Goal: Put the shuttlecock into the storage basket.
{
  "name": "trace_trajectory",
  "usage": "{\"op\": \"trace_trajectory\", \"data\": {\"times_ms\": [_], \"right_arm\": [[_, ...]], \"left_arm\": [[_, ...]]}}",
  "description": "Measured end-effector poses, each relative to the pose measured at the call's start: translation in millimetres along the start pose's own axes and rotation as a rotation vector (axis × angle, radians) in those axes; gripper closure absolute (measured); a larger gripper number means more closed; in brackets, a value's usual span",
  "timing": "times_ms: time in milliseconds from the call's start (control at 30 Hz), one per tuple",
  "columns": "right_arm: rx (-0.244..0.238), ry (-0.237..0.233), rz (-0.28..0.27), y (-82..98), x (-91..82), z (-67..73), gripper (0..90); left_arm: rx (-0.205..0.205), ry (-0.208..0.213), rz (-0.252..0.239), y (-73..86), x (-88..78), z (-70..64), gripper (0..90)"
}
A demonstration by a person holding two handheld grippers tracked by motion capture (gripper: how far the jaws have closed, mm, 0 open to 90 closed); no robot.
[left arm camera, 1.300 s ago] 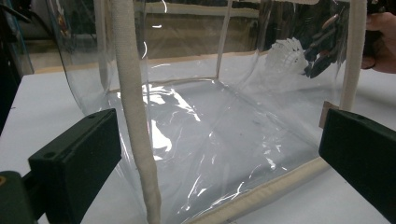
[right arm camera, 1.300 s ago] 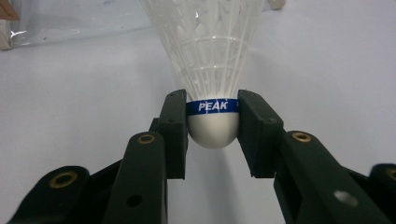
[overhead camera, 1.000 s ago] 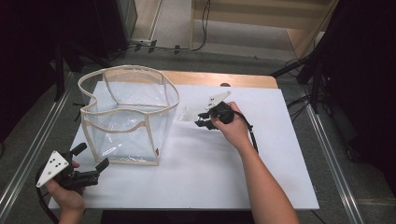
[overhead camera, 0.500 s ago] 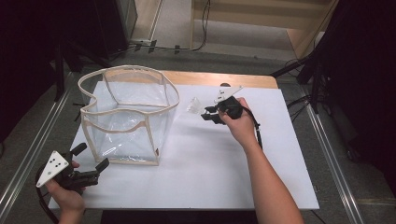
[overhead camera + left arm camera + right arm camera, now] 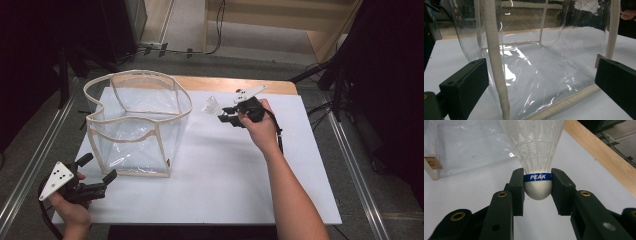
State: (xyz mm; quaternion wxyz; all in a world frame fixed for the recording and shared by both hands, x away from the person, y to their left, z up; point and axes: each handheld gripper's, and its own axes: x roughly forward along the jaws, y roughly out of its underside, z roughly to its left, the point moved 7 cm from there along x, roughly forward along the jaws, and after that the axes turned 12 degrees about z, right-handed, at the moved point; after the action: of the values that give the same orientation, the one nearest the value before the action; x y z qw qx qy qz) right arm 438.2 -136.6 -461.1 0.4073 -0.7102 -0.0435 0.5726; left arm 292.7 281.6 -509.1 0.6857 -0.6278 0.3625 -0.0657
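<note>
Around your work area: table, floor and stands

You have a white sheet (image 5: 225,190) covering the table, with a strip of wooden tabletop (image 5: 235,84) bare along its far edge. Metal rails (image 5: 370,200) run down either side. Beyond, black cables (image 5: 200,51) lie on the grey floor, near dark stand legs (image 5: 320,75) and pale wooden furniture (image 5: 280,15).

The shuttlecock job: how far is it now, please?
Done: the right tongs are shut on the shuttlecock at its cork, off the white table. In hand: carrying it beside the clear bag. Left: probably dropping it inside the bag, which looks empty; the left tongs wait open at its near corner.
</note>
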Motion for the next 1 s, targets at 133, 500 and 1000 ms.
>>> {"op": "trace_trajectory", "data": {"times_ms": [133, 500, 1000], "right_arm": [[0.006, 0.004, -0.007, -4.2, -6.5, -1.5, 62.7], [0.012, 0.002, -0.036, -16.4, -17.1, -2.0, 62.7], [0.016, 0.0, -0.085, -36.1, -30.4, 1.3, 62.7]], "left_arm": [[0.0, 0.002, -0.001, 0.0, 0.0, 0.0, 0.0], [-0.003, 0.002, -0.003, -0.2, 0.2, 0.3, 0.0], [0.0, 0.003, -0.002, -0.2, 0.3, 0.3, 0.0]]}}
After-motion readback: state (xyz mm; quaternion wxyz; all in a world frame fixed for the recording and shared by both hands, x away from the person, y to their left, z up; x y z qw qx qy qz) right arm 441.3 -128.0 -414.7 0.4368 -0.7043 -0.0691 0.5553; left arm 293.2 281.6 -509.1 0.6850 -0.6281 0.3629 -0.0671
